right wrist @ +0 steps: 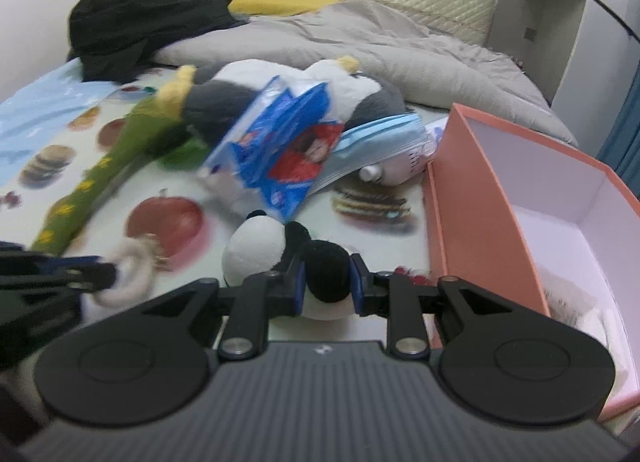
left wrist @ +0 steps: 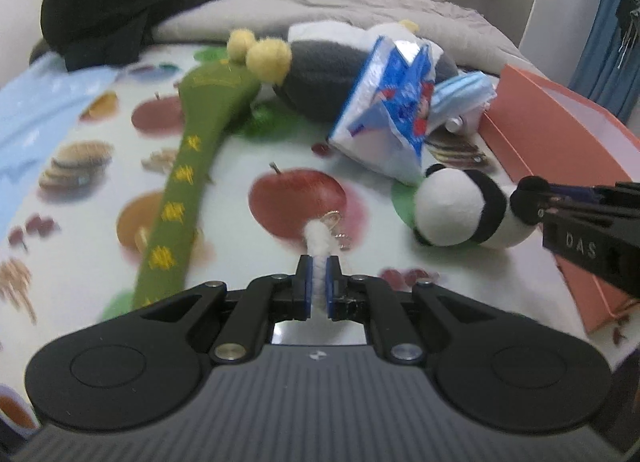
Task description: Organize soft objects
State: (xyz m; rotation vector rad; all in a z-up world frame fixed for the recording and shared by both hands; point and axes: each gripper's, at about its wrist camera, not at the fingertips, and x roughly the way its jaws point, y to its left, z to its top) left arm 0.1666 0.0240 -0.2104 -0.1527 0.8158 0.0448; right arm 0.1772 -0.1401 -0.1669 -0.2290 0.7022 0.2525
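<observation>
My left gripper (left wrist: pixel 318 276) is shut on a white fuzzy loop (left wrist: pixel 316 240) with a small gold clasp, held just above the fruit-print sheet (left wrist: pixel 280 142). The right wrist view shows that same loop (right wrist: pixel 130 270) at its left edge, in the left gripper (right wrist: pixel 108 274). My right gripper (right wrist: pixel 326 280) is shut on a small panda plush (right wrist: pixel 260 246), its pads pressing the black part. In the left wrist view the panda plush (left wrist: pixel 448 210) hangs from the right gripper (left wrist: pixel 528 202) beside an open salmon-pink box (left wrist: pixel 560 134).
A long green plush (left wrist: pixel 188 166) with yellow horns, a grey-and-white plush (left wrist: pixel 316 78), a blue-white packet (left wrist: pixel 384 114) and blue face masks (left wrist: pixel 464 94) lie on the sheet. A small white bottle (right wrist: pixel 400 170) lies by the box (right wrist: pixel 480 198). Black clothing (left wrist: pixel 120 10) and a grey duvet (right wrist: pixel 400 54) lie behind.
</observation>
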